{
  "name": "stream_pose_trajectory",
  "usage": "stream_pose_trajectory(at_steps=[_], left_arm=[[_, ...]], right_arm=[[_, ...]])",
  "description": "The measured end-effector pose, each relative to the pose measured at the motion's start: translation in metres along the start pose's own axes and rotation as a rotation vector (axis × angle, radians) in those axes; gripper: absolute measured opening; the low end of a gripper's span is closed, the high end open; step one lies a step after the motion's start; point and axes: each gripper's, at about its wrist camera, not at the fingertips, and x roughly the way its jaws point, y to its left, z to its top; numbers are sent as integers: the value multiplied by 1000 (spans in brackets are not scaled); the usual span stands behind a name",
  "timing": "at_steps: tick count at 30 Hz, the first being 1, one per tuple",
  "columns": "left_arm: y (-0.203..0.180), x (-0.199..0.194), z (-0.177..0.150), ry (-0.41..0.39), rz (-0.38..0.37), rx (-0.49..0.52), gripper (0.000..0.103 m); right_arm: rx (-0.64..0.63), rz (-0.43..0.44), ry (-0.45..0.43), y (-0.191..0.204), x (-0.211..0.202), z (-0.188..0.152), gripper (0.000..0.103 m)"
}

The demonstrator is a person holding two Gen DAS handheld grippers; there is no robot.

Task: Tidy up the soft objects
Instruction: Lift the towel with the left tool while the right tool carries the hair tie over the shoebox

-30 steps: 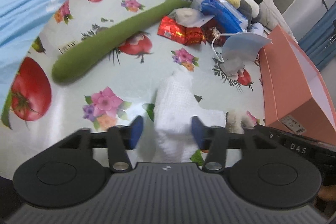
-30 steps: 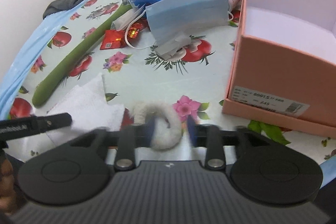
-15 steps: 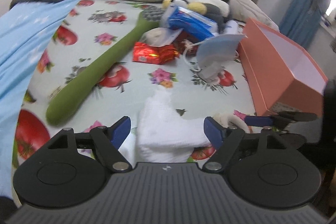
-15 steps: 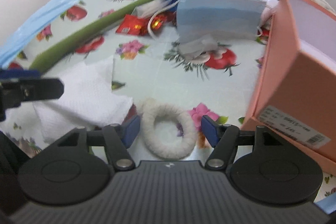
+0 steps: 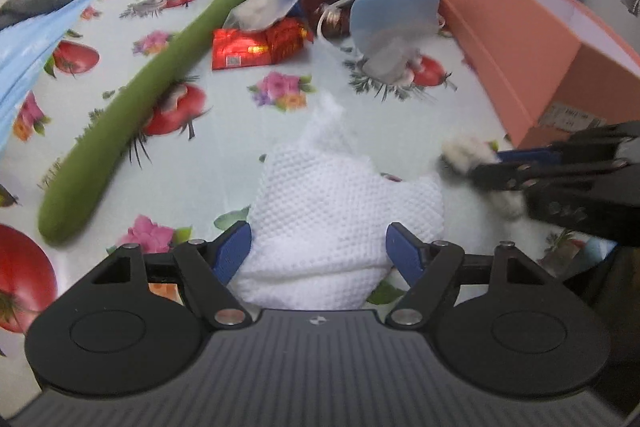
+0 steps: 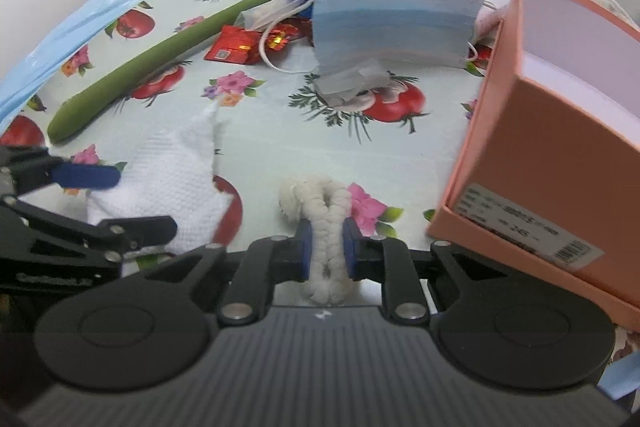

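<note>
since last frame: right gripper (image 6: 326, 251) jaws have just been closing – now pinched on fluffy white hair tie (image 6: 320, 203), squeezed flat | left gripper (image 5: 320, 253) jaws spread, white waffle cloth (image 5: 340, 203) between, pads not pressing | beyond: face mask (image 6: 392, 27), green plush stick (image 5: 132, 115) | right of tongs – orange box (image 6: 560, 131)
</note>
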Motion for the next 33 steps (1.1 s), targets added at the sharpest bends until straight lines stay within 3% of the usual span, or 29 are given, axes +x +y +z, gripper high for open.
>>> stream_pose_trajectory(at_steps=[3, 6, 8, 11, 19, 33], left_arm=[[-3, 3, -2, -11, 15, 23, 73], [-6, 2, -2, -14, 22, 31, 56], [-7, 1, -2, -13, 16, 28, 33], [-7, -1, 0, -8, 12, -9, 16], [-6, -28, 12, -53, -26, -135, 13], [-20, -133, 42, -227, -40, -226, 14]], right_arm=[[8, -5, 5, -3, -2, -4, 20], [13, -2, 11, -3, -3, -7, 20], [14, 0, 9, -2, -5, -8, 19], [17, 2, -2, 0, -11, -6, 18], [25, -9, -82, 3, -45, 7, 17], [44, 17, -288, 10, -134, 29, 17]])
